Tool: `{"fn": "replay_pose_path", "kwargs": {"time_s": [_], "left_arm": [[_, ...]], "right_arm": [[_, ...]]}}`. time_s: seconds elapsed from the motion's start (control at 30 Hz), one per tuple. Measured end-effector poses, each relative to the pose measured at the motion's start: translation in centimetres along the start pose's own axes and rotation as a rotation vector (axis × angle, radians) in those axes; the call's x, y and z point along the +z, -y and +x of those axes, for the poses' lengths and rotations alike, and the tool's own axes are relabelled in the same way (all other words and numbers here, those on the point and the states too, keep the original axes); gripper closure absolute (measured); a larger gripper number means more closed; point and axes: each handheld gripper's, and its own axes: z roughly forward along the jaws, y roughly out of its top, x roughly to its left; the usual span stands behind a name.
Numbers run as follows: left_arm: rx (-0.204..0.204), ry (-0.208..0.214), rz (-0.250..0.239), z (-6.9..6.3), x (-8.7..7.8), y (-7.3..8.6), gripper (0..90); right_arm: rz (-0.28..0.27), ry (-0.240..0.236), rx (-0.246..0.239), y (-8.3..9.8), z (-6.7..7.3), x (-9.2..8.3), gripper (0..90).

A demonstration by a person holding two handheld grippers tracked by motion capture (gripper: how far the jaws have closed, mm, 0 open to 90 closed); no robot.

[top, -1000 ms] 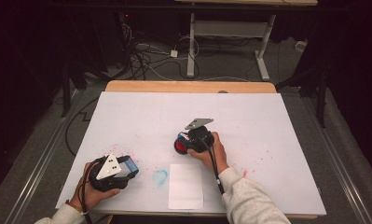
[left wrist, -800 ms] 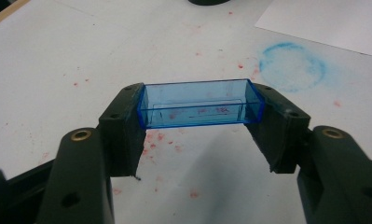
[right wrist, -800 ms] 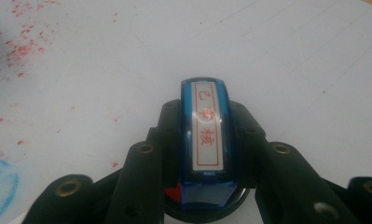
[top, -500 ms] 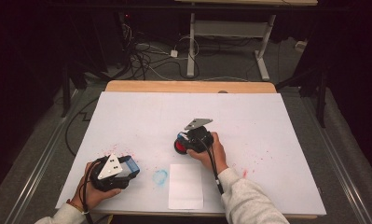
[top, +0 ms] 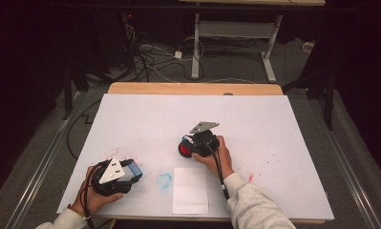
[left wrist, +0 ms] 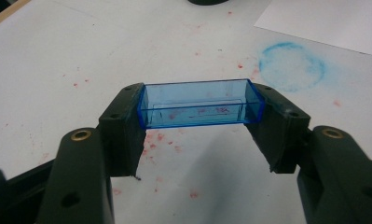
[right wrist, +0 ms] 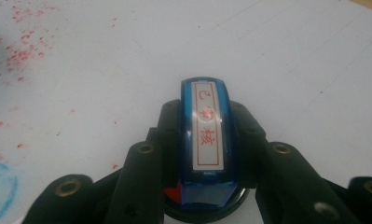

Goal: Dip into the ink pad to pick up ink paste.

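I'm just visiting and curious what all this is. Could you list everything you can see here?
Stamp cap: one, clear blue, clamped between the left gripper's jaws.
Stamp: one, blue with a white label in red characters, clamped in the right gripper over the ink pad.
Ink pad: one, round, black with red, mid-table.
Paper sheet: one, white, near edge.
Blue ring print: one, left of the sheet.
Red ink specks: many, scattered.
Table: one, white.
Left gripper: black, shut.
Right gripper: black, shut.

Clear blue stamp cap [left wrist: 200, 103] held level, blue stamp [right wrist: 207, 140] over red ink pad [top: 185, 149]
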Motion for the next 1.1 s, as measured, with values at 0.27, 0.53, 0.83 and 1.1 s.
{"fn": "replay_pose_path", "kwargs": {"time_s": [0.27, 0.53, 0.83, 1.1], "left_arm": [[-0.002, -0.006, 0.002, 0.0, 0.0, 0.0, 39.1], [0.002, -0.009, 0.005, -0.1, 0.1, -0.2, 39.1], [0.009, -0.008, 0.0, -0.1, 0.1, -0.3, 39.1], [0.014, -0.008, -0.003, -0.2, 0.0, -0.4, 39.1]], "right_arm": [[-0.088, 0.01, -0.038, -0.8, 0.4, -2.7, 70.0], [-0.166, 0.008, -0.042, -0.9, 0.3, -5.4, 70.0], [-0.24, 0.009, -0.016, -1.4, 0.1, -8.2, 70.0], [-0.263, 0.021, -0.01, -1.4, 0.2, -9.7, 70.0]]}}
